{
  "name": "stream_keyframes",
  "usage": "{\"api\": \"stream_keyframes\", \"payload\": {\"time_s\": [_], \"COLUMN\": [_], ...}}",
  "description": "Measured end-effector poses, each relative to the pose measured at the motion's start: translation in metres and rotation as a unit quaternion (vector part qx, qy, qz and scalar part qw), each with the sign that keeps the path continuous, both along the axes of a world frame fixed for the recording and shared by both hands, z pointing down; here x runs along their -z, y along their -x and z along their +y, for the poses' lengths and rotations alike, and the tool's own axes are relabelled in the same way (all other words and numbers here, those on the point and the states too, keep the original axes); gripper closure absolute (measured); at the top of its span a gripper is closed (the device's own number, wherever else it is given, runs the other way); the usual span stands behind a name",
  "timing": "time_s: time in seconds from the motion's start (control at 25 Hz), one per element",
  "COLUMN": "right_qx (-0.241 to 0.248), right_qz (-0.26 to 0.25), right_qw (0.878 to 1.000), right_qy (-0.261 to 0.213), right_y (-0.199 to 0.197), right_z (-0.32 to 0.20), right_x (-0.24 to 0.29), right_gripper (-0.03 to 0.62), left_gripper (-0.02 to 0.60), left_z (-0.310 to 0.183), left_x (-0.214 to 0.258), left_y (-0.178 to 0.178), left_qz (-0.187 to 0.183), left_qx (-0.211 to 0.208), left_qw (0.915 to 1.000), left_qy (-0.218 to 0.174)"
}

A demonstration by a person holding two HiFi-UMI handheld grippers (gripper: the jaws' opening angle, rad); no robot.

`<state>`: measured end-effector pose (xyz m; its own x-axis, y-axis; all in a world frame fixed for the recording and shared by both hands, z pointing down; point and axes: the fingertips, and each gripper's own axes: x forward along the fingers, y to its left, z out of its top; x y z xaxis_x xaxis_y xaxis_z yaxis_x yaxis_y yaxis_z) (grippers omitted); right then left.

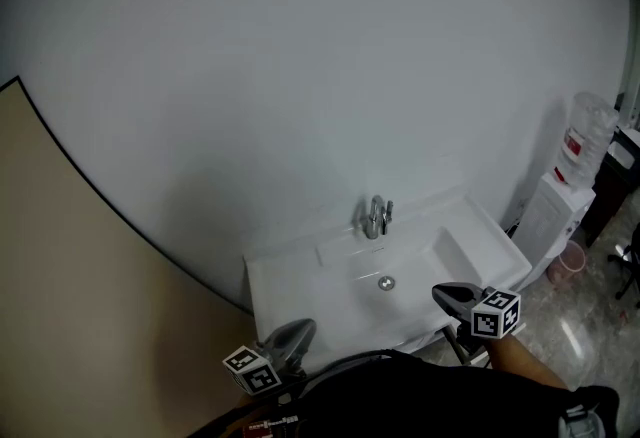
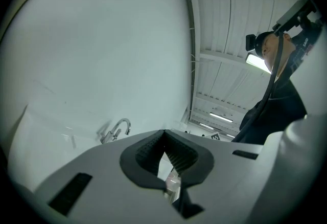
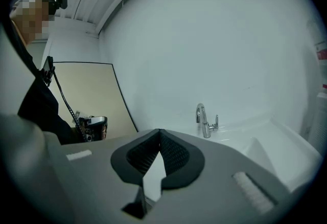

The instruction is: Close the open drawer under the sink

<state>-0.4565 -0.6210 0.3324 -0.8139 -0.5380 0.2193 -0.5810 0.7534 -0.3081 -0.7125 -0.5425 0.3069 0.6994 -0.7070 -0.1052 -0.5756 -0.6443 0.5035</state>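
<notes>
The drawer I am meant to close shows in none of my views. In the head view my own dark torso covers everything below the front rim of the white sink, so I cannot tell where the drawer stands or how far out it is. Both gripper views look across the basin toward the pale wall and the chrome faucet, not beneath it. My left gripper sits low at the sink's front left corner, its marker cube partly cut off by my body. My right gripper is over the front right part of the rim. Whether either one touches the sink I cannot make out. In the left gripper view my jaws are drawn together, the ribbed pads meeting at their tips with only a narrow wedge of light lower down and nothing caught between them. The right gripper view shows the same: tips pressed together, holding nothing. At the far right a water dispenser stands on the floor, small and dim.
</notes>
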Motion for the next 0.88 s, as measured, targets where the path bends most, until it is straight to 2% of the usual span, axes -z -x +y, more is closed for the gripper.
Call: {"api": "stream_keyframes", "payload": {"time_s": [0.2, 0.44, 0.6, 0.76, 0.88], "right_qx": [-0.024, -0.014, 0.006, 0.048, 0.087], "right_qz": [0.008, 0.017, 0.013, -0.003, -0.020], "right_qw": [1.000, 1.000, 1.000, 0.999, 0.996], "right_qy": [0.005, 0.010, 0.011, 0.005, 0.006], "right_y": [0.022, 0.037, 0.038, 0.038, 0.034], "right_z": [-0.014, -0.032, -0.060, -0.102, -0.137], "right_x": [-0.009, -0.016, -0.023, -0.018, -0.005], "right_gripper": [0.592, 0.592, 0.592, 0.592, 0.592], "left_gripper": [0.581, 0.581, 0.581, 0.581, 0.581], "left_z": [-0.024, -0.040, -0.053, -0.074, -0.087], "left_x": [-0.014, -0.023, -0.025, -0.022, -0.012], "left_y": [0.028, 0.041, 0.041, 0.035, 0.019], "left_qz": [-0.003, 0.009, 0.027, 0.011, 0.007], "left_qx": [-0.019, -0.017, 0.012, 0.054, 0.099], "left_qw": [0.9998, 0.9998, 0.9992, 0.9985, 0.9950], "left_qy": [0.009, 0.011, 0.025, 0.006, 0.015]}}
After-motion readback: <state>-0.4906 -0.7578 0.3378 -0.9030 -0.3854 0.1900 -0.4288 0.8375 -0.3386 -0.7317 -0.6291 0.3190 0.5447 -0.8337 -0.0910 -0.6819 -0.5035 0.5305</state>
